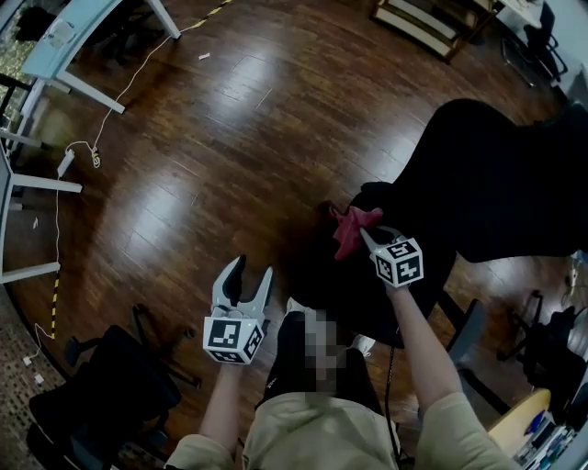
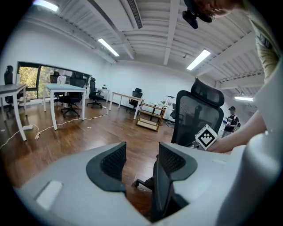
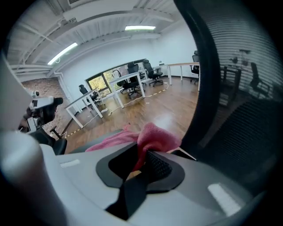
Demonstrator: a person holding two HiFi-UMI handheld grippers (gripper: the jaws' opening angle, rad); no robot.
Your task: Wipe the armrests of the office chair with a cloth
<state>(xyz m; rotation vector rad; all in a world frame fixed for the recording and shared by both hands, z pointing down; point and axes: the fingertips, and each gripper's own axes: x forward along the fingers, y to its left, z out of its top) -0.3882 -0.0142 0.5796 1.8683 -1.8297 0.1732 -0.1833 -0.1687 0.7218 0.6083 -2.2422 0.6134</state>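
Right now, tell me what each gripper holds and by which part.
The right gripper is shut on the pink cloth, pinching a bunched fold of it; the rest trails forward. The left gripper is open and holds nothing.

The left claw (image 1: pixel 252 272) hangs over the dark wooden floor (image 1: pixel 230 119), its jaws spread apart with nothing between them. The right claw (image 1: pixel 366 235) pinches a pink cloth (image 1: pixel 349 229) at the front end of the armrest (image 1: pixel 381 195) of the black office chair (image 1: pixel 496 184). A white desk (image 1: pixel 83 23) stands at the upper left, and a second black chair (image 1: pixel 101 386) at the lower left.
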